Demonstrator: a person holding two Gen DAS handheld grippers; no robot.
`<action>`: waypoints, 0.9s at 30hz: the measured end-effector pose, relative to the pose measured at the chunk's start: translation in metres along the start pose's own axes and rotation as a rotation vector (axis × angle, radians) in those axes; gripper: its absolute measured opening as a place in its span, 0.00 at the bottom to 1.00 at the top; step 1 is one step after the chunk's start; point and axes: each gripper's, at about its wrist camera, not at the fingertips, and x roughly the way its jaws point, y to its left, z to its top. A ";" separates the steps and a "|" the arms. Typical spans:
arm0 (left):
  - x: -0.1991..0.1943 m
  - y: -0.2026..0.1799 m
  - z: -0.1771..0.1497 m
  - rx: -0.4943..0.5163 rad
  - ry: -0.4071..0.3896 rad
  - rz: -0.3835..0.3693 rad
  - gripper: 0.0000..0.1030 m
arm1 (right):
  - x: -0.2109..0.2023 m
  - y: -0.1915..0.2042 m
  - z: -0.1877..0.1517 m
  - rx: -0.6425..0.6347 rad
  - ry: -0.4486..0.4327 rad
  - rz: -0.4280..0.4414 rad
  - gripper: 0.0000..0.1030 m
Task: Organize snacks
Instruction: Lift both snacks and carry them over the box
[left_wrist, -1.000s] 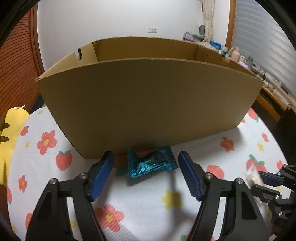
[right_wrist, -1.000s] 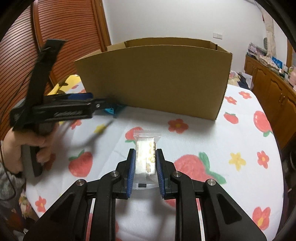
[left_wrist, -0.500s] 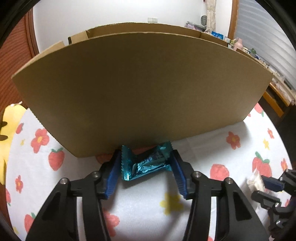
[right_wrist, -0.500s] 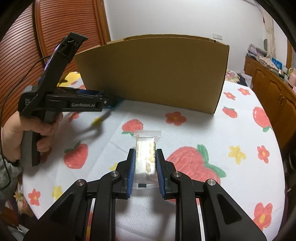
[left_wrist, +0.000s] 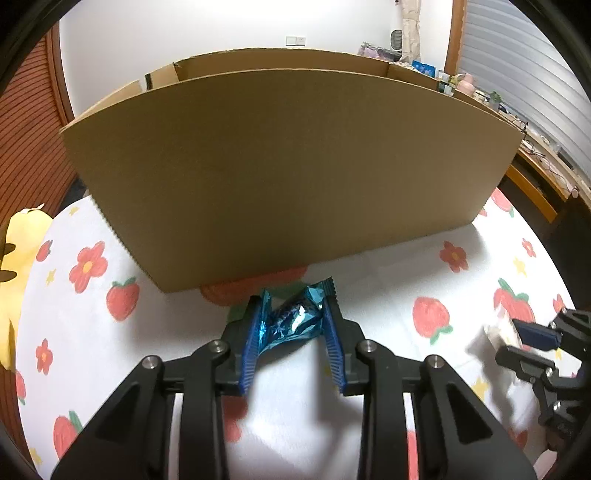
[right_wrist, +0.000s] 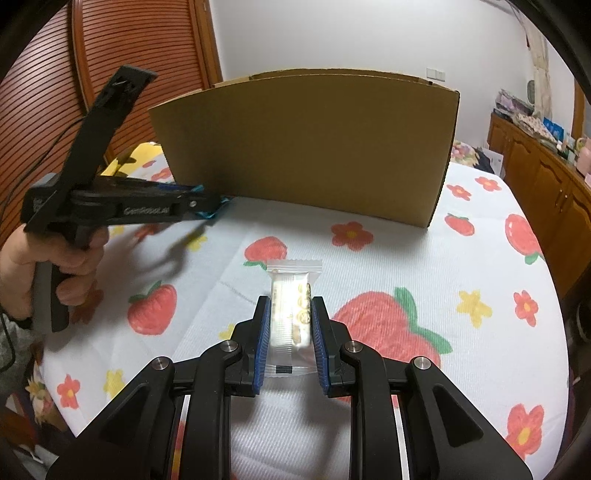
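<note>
2 crinkly wrappers (left_wrist: 291, 321), ribbed claw (left_wrist: 291, 332) closing, corrugated box (left_wrist: 291, 177)

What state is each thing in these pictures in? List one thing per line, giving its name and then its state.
Brown cardboard box: upright on the table, top open.
Crinkled blue foil snack packet: squeezed between jaws, beside the box.
White clear-wrapped snack bar: gripped lengthwise.
Left gripper: jaws closing on the blue packet.
Right gripper: jaws shut on the white bar.
Strawberry-and-flower tablecloth: spread flat.

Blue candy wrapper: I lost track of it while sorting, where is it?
The blue candy wrapper sits between the closing fingers of the left gripper, right at the foot of the cardboard box, over the tablecloth.
</note>
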 end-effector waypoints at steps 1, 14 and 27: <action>-0.003 0.000 -0.002 -0.001 -0.005 -0.003 0.28 | 0.000 0.001 0.000 -0.003 0.000 -0.002 0.19; -0.044 0.006 -0.019 -0.011 -0.088 -0.041 0.27 | -0.001 0.001 0.000 -0.004 -0.008 -0.006 0.19; -0.078 0.003 -0.012 -0.031 -0.189 -0.053 0.27 | -0.012 -0.001 -0.003 0.003 -0.069 -0.005 0.19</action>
